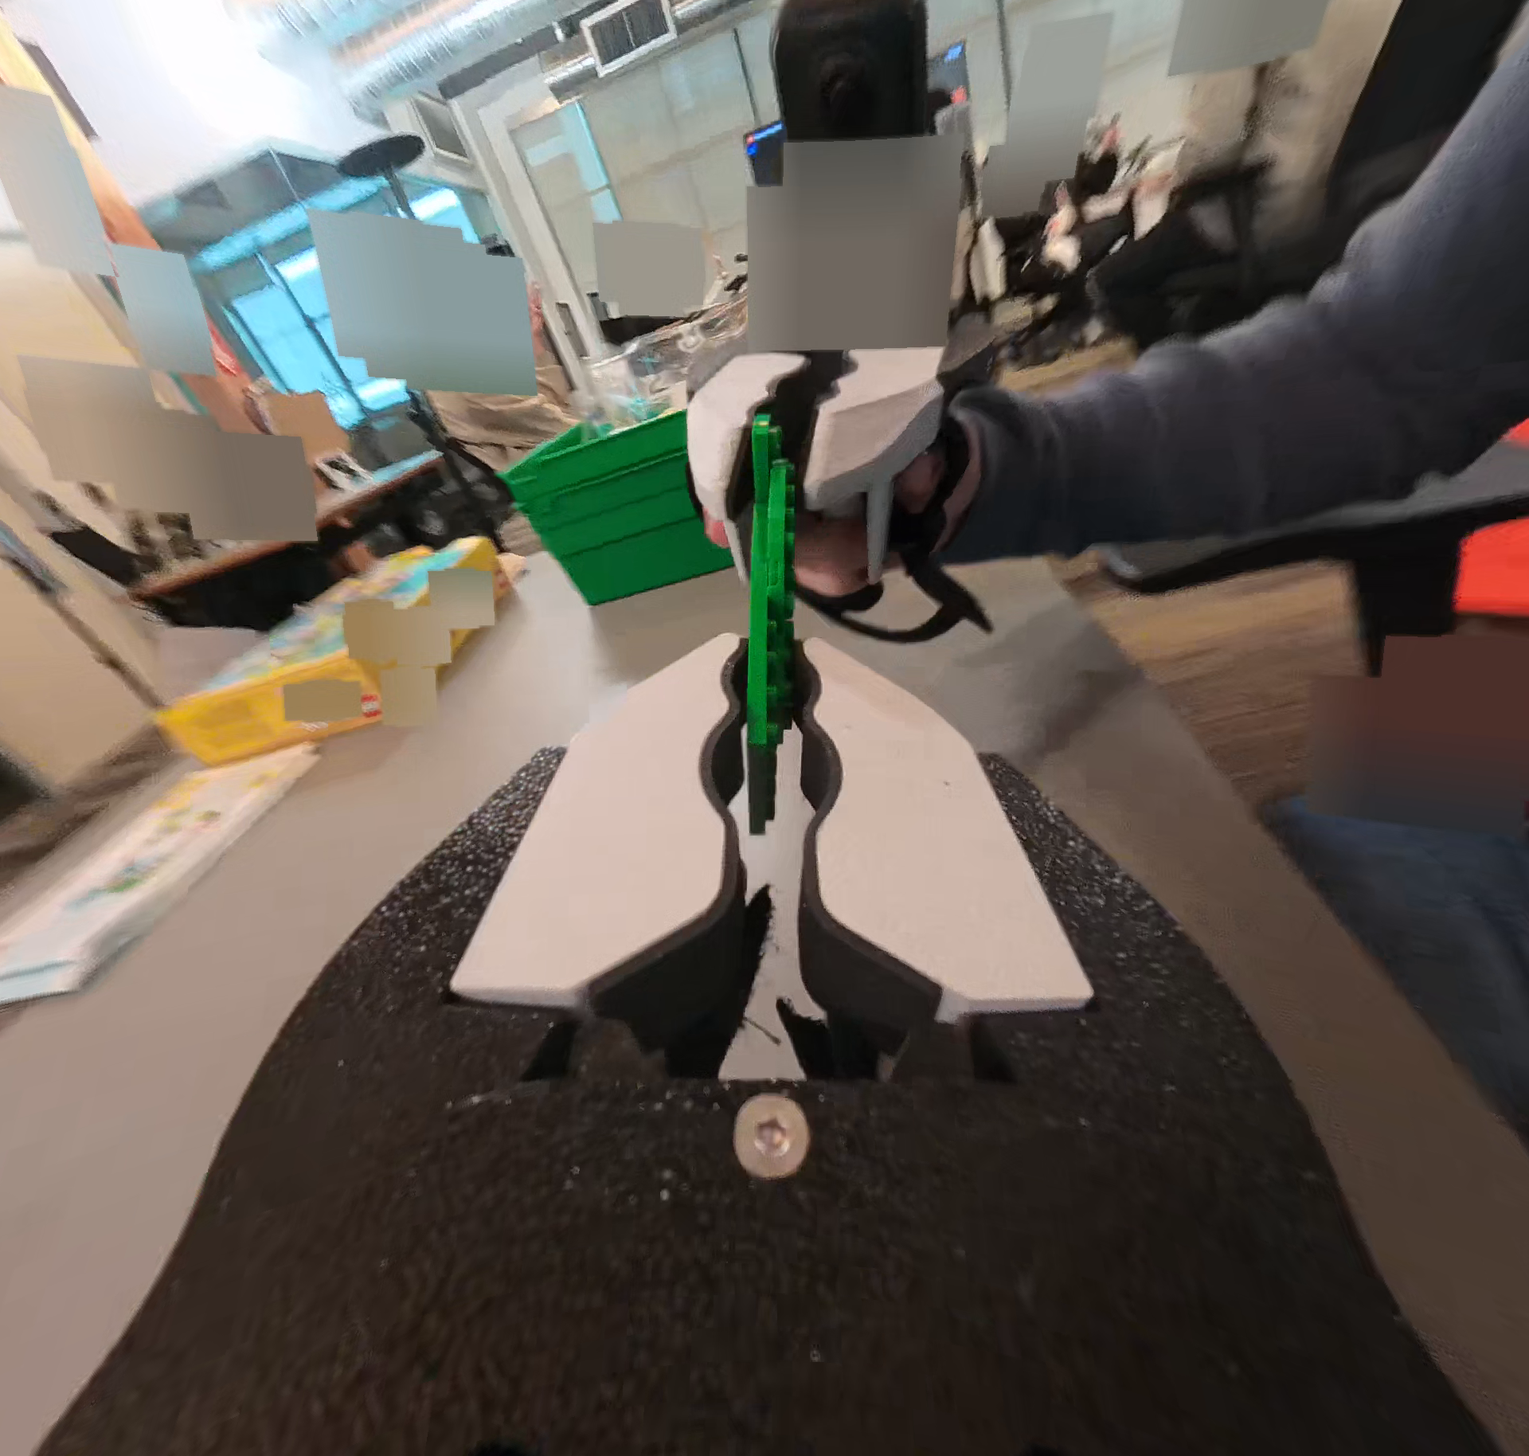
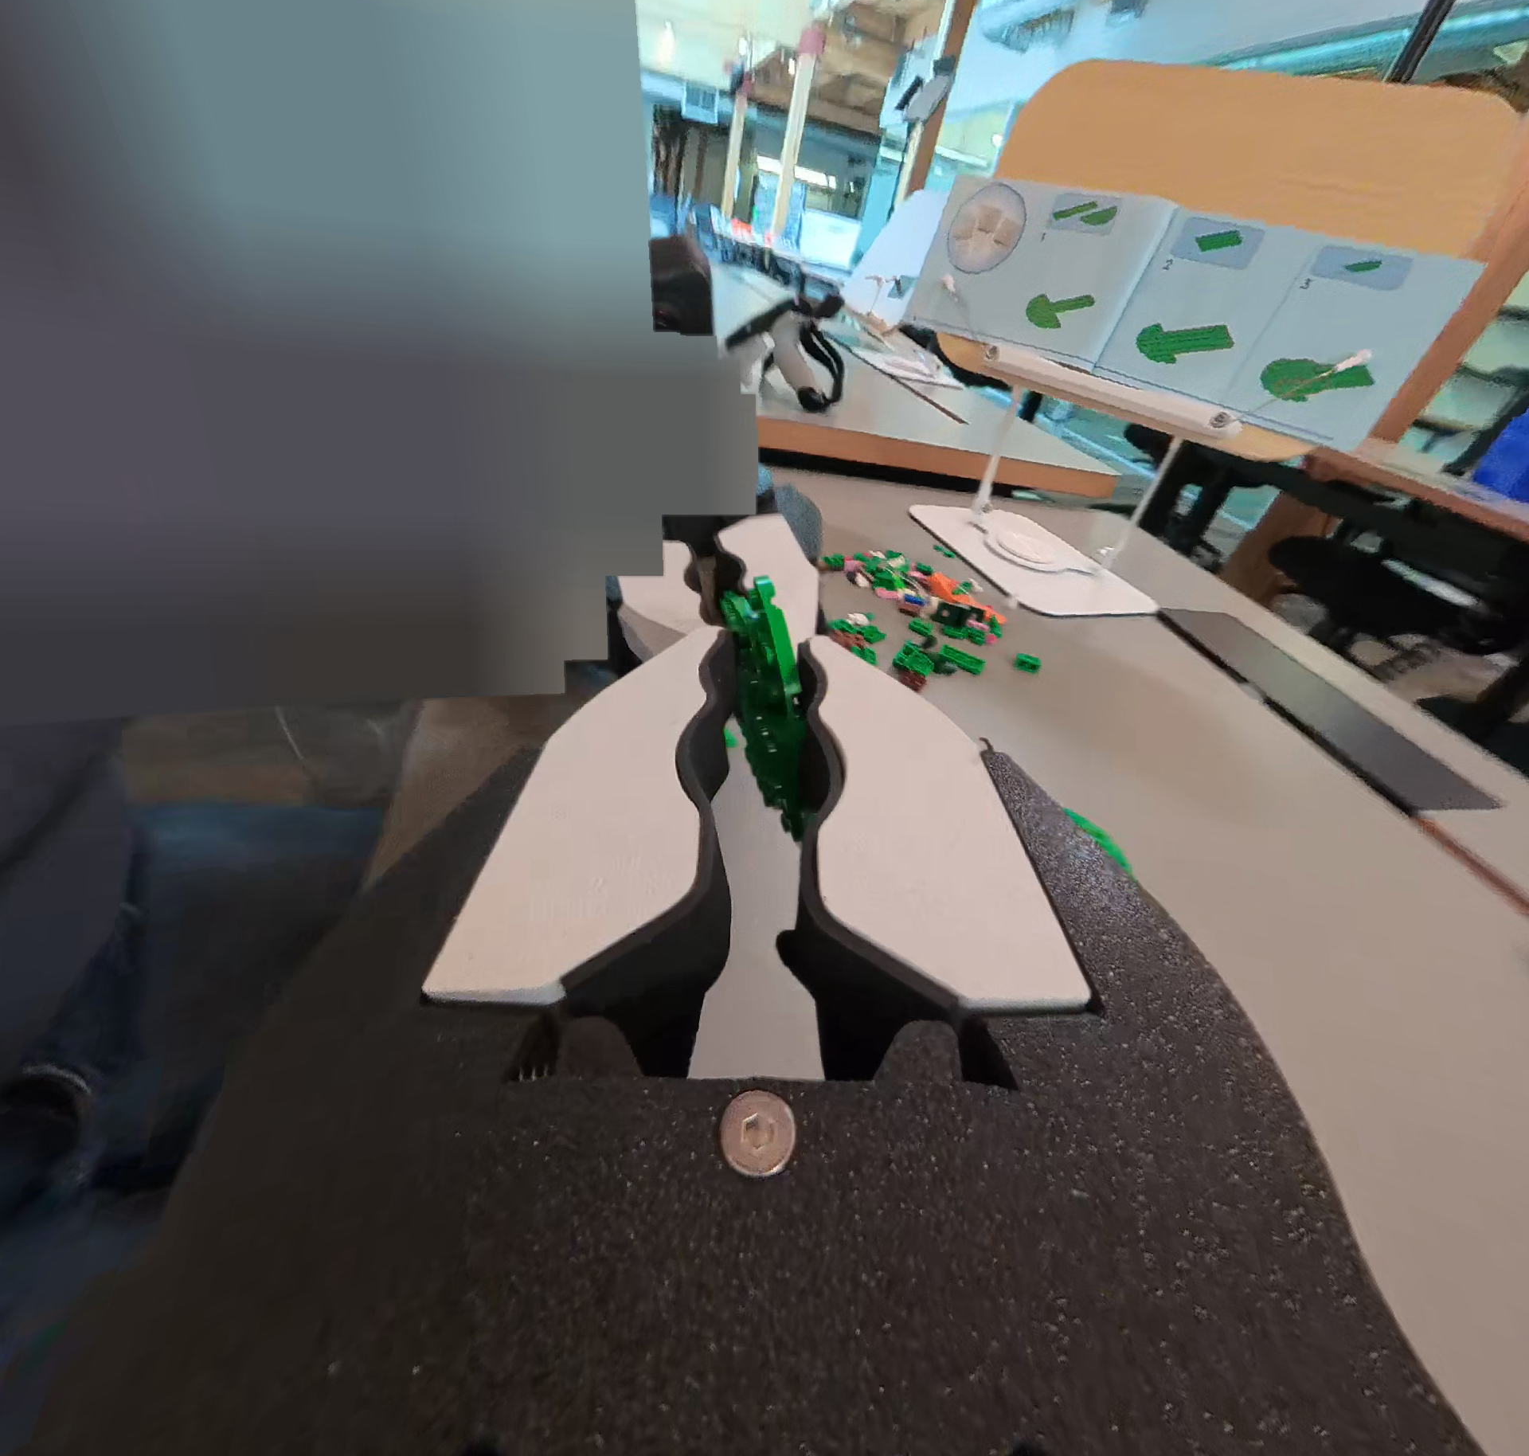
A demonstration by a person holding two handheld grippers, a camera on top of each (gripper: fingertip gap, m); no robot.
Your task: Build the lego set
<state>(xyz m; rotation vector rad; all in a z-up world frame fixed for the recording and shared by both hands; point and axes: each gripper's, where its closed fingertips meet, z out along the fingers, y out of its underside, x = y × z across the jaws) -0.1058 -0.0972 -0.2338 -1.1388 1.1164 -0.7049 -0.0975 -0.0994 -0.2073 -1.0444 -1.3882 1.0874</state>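
A green plate assembly [image 1: 768, 580] of flat Lego plates stacked together is held edge-on in the air between both grippers. My left gripper [image 1: 769, 655] is shut on its near end. My right gripper [image 1: 774, 498] faces it and is shut on the far end, with a hand and a dark sleeve behind it. In the right wrist view my right gripper [image 2: 765, 655] is shut on the green plate assembly [image 2: 765, 721], and the left gripper [image 2: 720, 589] grips it from the far side, partly hidden by a blurred patch.
Loose bricks [image 2: 927, 622], mostly green, lie on the grey table [image 2: 1158, 754]. An instruction sheet [image 2: 1158, 307] stands on a white stand [image 2: 1034, 564] behind them. A green bin [image 1: 612, 506], a yellow box [image 1: 331, 655] and a booklet [image 1: 149, 837] lie to the left. Less than 4 cm separates the two grippers' tips.
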